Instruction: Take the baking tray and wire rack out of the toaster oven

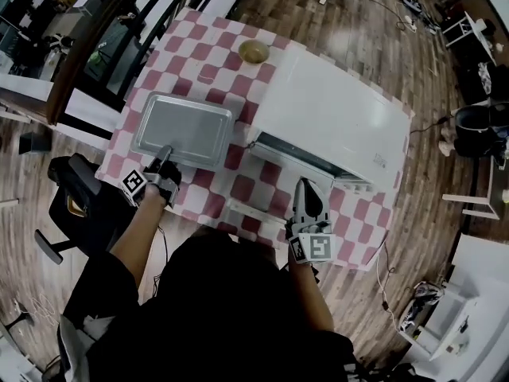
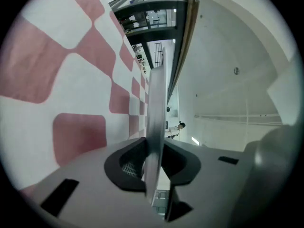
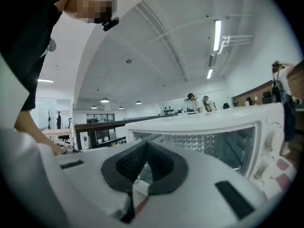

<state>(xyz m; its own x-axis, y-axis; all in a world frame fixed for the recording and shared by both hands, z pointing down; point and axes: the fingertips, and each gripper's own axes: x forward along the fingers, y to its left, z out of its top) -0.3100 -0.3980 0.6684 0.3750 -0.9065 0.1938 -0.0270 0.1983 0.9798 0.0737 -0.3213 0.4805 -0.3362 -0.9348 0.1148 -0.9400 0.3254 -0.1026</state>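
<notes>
Wood floor (image 1: 334, 22) lies all around a desk (image 1: 199, 62) with a pink and white check cloth. On the right of the desk stands a big white oven (image 1: 334, 114) with its front open. Left of the oven is the grey tray (image 1: 183, 126), flat over the cloth. I cannot tell if it touches the cloth. The left gripper (image 1: 165, 151) is pinched on the tray's near edge. The right gripper (image 1: 306, 188) is closed and empty, just in front of the oven. A small bowl (image 1: 254, 51) sits at the far side.
</notes>
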